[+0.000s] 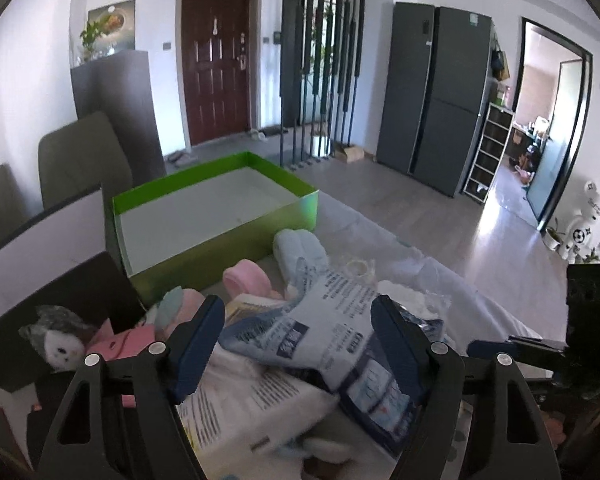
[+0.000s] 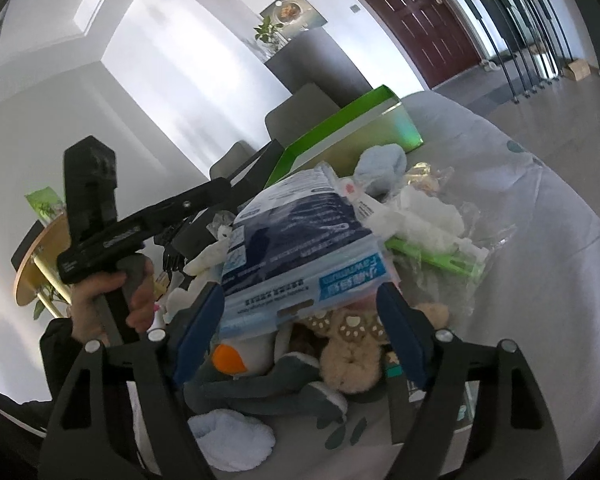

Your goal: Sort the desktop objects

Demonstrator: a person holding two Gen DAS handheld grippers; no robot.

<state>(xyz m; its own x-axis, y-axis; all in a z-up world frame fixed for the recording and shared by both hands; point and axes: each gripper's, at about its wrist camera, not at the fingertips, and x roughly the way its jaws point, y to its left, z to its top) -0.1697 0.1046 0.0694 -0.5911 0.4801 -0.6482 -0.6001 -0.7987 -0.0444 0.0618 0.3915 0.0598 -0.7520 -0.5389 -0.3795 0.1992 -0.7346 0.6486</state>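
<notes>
A blue-and-white printed plastic packet (image 1: 332, 320) lies on a pile of soft items on the table. My left gripper (image 1: 298, 344) is open with its fingers on either side of the packet. The same packet (image 2: 296, 248) shows in the right wrist view, between the open fingers of my right gripper (image 2: 300, 328). A green open box (image 1: 216, 208) with a white inside stands behind the pile and also shows in the right wrist view (image 2: 340, 136). Pink socks (image 1: 248, 276) and a pale blue sock (image 1: 300, 248) lie near the box.
A plush toy (image 1: 60, 344) and pink cloth lie at left. Beige and grey plush socks (image 2: 348, 344), a green stick (image 2: 432, 258), white tissue (image 2: 420, 216) and clear wrap lie on the pale tablecloth (image 2: 540, 280). Chairs (image 1: 80, 160) stand behind the table.
</notes>
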